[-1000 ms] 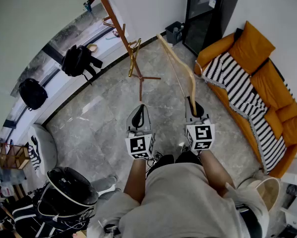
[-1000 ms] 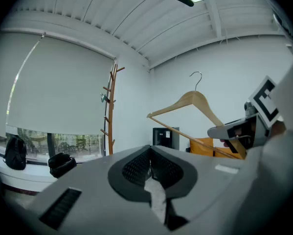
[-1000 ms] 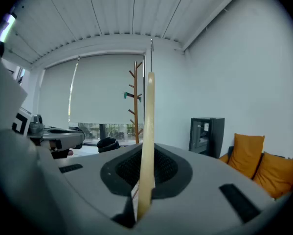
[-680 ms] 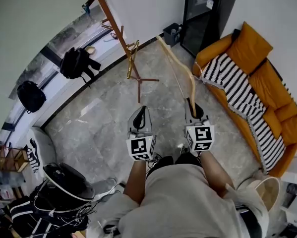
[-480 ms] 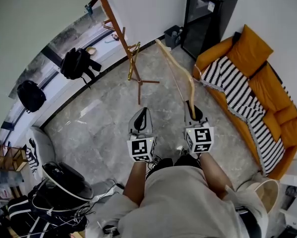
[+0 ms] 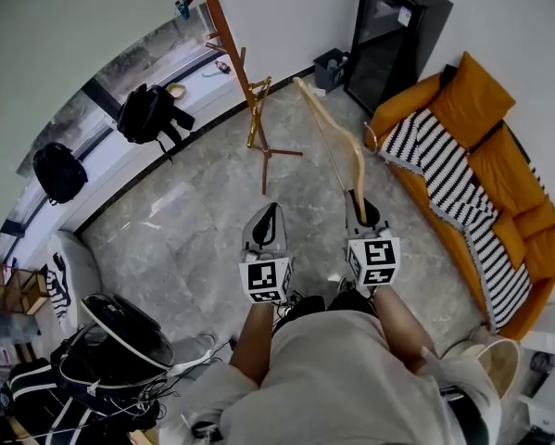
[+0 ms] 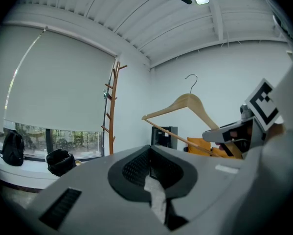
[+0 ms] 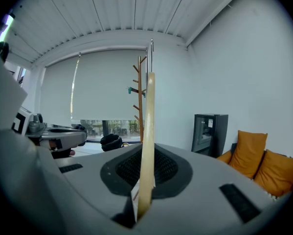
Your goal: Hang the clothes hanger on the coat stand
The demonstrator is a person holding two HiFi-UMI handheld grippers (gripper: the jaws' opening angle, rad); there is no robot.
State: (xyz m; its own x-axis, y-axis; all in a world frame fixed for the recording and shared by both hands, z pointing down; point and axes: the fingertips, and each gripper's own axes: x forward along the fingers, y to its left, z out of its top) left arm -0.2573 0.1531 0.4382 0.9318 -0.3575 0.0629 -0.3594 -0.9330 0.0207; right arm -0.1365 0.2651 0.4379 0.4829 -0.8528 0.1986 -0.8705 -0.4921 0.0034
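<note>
Since a second ago the coat stand (image 6: 233, 49) has shifted slightly rightward in the head view, and the black cabinet (image 6: 388, 35) shows more fully. Both grippers hold nearly the same places. The right gripper (image 6: 362, 202) is clamped on one end of the wooden clothes hanger (image 6: 337, 142), whose arm rises from between the jaws, its metal hook uppermost. The left gripper (image 6: 264, 221) sits just beside the right one, jaws together with nothing between them.

The coat stand, a brown wooden pole with upward-angled pegs, stands ahead and to the left, well apart from the hanger, with grey stone floor (image 6: 184, 221) between. Two black backpacks (image 6: 147, 114) rest on the window ledge behind the stand. To the right, an orange sofa (image 6: 481, 91) carries a black-and-white striped blanket (image 6: 444, 179), and a small dark bin (image 6: 330, 66) sits beside the cabinet.
</note>
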